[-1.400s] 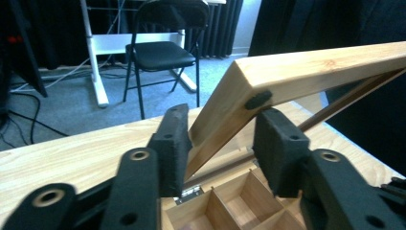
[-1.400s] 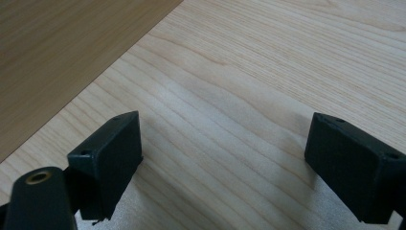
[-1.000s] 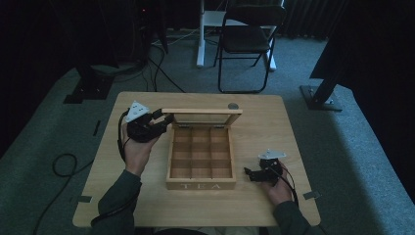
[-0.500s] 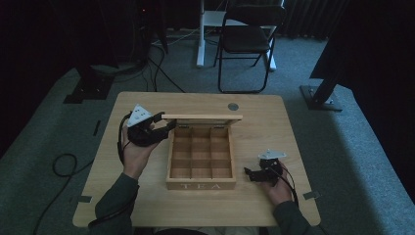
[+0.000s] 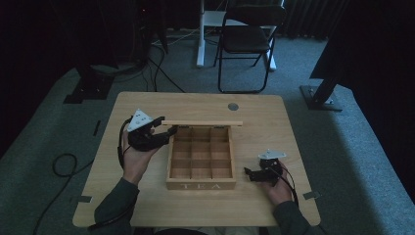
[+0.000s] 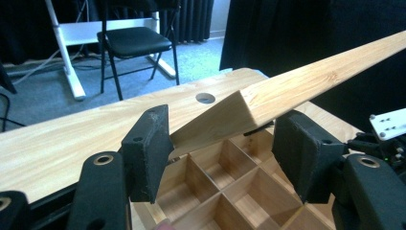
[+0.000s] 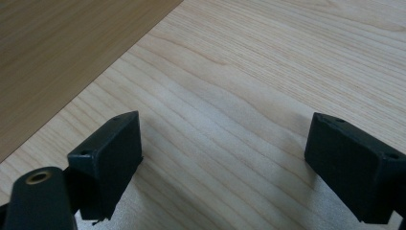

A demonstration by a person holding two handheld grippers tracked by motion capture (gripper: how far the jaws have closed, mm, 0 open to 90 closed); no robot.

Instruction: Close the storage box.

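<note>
A wooden tea box (image 5: 200,185) with several empty compartments sits mid-table, its lid (image 5: 203,123) raised at the back edge. My left gripper (image 5: 165,128) is at the lid's left end. Its jaws have just been opening, and the lid's corner (image 6: 268,98) lies between the pads (image 6: 148,148) without being clamped. The left gripper (image 6: 225,143) looks down over the compartments (image 6: 225,167). To the right of the box, my right gripper (image 5: 248,174) rests low on the table, jaws pointing at the box. In its own view the right gripper (image 7: 225,158) is open over bare wood.
The light wooden table (image 5: 274,127) has a round cable hole (image 5: 233,106) behind the lid. A black folding chair (image 5: 247,39) and a white stand (image 5: 205,29) stand beyond the far edge. Cables lie on the grey carpet at left (image 5: 63,164).
The left gripper's jaws have spread apart around the lid's left end, and that hand shifted slightly toward the person. The lid stays raised. The right gripper has not moved.
</note>
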